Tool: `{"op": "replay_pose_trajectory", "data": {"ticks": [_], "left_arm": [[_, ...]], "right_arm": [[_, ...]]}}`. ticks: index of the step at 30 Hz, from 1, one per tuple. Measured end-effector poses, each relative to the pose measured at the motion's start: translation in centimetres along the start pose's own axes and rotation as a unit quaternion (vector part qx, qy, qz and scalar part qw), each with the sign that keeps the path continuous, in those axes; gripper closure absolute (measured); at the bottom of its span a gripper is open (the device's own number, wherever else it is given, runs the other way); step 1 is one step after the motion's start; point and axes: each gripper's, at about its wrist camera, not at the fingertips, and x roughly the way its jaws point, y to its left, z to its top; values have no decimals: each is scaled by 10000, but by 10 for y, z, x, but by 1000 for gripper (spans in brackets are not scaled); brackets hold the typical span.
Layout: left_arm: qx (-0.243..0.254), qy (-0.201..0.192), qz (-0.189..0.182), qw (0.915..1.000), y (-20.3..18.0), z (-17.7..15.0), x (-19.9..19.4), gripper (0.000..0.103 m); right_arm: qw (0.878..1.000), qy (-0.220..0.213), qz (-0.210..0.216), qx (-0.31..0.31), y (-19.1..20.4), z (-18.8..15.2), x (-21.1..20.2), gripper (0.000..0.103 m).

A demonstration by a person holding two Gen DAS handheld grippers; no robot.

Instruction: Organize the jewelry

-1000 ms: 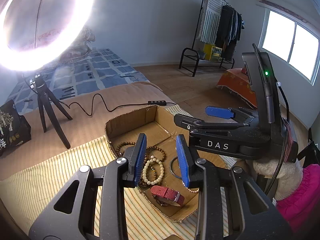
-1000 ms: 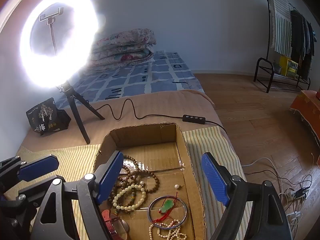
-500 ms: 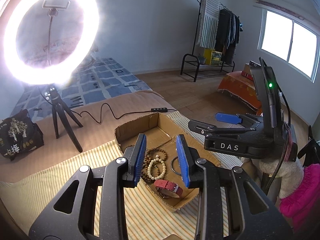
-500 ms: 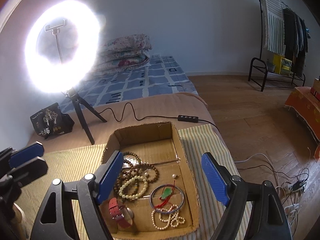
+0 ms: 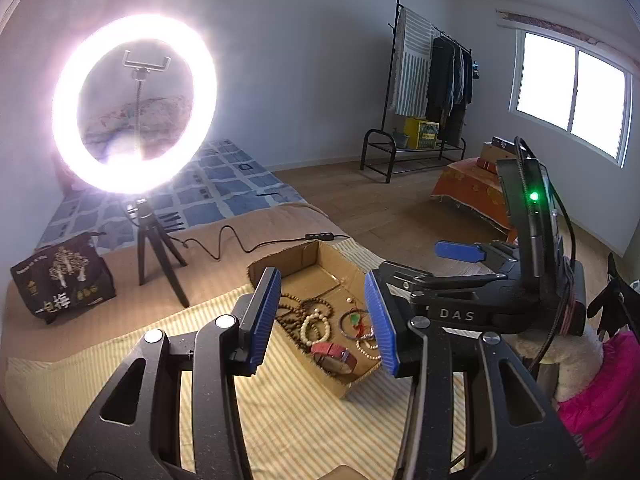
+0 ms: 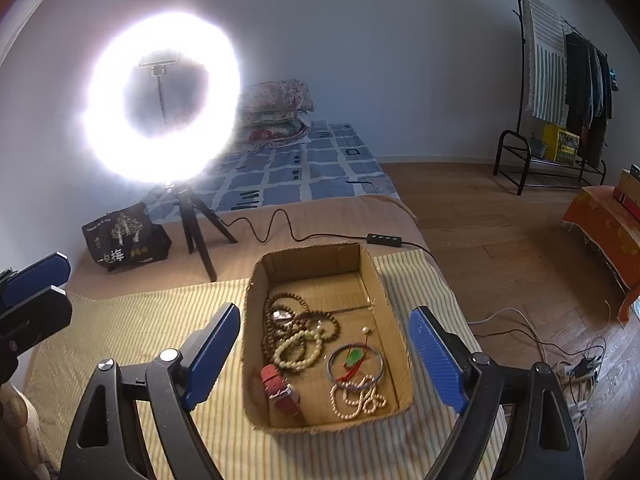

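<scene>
A shallow cardboard box [image 6: 394, 332] [image 5: 308, 256] sits on a striped yellow cloth [image 6: 132, 332]. It holds brown bead strings [image 6: 280, 320], a cream bead bracelet [image 6: 298, 350], a red watch strap [image 6: 280, 388], a blue bangle with a green pendant [image 6: 354, 362] and a pearl string [image 6: 358, 396]. My left gripper [image 5: 322, 318] is open and empty, raised above and in front of the box. My right gripper [image 6: 322, 356] is wide open and empty, also raised over the box; it shows at the right of the left wrist view [image 5: 460, 252].
A lit ring light [image 6: 160, 100] on a black tripod [image 6: 192, 220] stands behind the box, its cable and switch [image 6: 384, 239] trailing right. A black bag [image 6: 124, 236] sits left. Clothes rack [image 6: 560, 80], orange-covered stand [image 6: 604, 228] and floor cables [image 6: 560, 360] lie right.
Both grippers have pulled up and back from the box, which now looks smaller and farther. The left gripper's jaws have opened wider. The right jaws stay wide open.
</scene>
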Motion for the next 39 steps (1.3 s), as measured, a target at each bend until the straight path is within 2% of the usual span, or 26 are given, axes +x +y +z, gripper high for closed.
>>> {"op": "replay_pose_trajectory", "data": {"ticks": [2, 3, 5, 13, 15, 16, 29, 32, 39], "left_arm": [[70, -21, 61, 10000, 1, -3, -9, 55], [107, -43, 104, 9999, 1, -5, -15, 47], [113, -94, 121, 9998, 4, -9, -24, 42], [55, -162, 266, 9995, 11, -20, -52, 40], [52, -208, 293, 9993, 11, -23, -58, 20], [24, -259, 301, 9992, 12, -25, -61, 18], [-33, -223, 489, 9985, 20, -35, -68, 15], [-46, -136, 530, 9985, 20, -37, -66, 5], [-11, -140, 692, 9975, 18, -39, -65, 4]], "right_arm": [[10000, -28, -85, -34, 5, -3, -10, 10], [9999, -57, -115, -72, 8, -5, -15, 8], [9996, -108, -206, -169, 16, -8, -24, 4], [9974, -348, -534, -327, 40, -18, -55, 0], [9970, -427, -568, -321, 44, -21, -62, 0], [9967, -469, -596, -297, 46, -22, -66, 0], [9953, -627, -699, -246, 56, -40, -76, 0], [9953, -644, -682, -221, 55, -41, -76, 0], [9953, -589, -714, -270, 56, -42, -72, 0]]}}
